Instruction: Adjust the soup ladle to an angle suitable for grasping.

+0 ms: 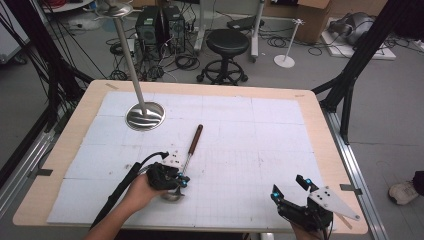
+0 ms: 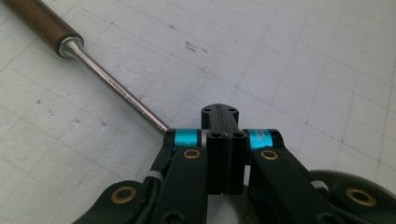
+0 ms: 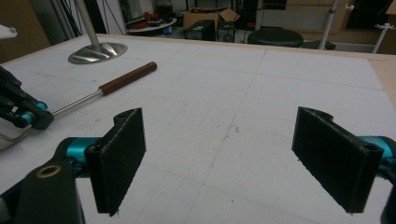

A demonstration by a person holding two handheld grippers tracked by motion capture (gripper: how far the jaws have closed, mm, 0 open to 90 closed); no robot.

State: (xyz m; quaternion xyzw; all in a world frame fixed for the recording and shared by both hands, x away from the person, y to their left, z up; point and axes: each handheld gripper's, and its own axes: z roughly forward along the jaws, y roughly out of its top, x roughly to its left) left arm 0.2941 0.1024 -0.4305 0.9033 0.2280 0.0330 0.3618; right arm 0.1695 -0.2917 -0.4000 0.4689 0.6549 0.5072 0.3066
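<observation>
Now | left gripper (image 1: 181, 183): jaws closed together beside ladle (image 1: 189, 154) shaft, near front edge of table (image 1: 65, 150) | right gripper (image 1: 291, 188): jaws wide apart, nothing between, front right corner

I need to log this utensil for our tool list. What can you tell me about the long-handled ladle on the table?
The ladle lies flat on the white gridded mat, running diagonally. It has a dark brown, wood-looking handle grip at the far end, a thin shiny metal shaft, and a metal bowl at the near end, largely hidden under the left gripper. That gripper's jaws are shut, right beside the shaft near the bowl; whether they pinch anything cannot be told. Nothing else touches it.
</observation>
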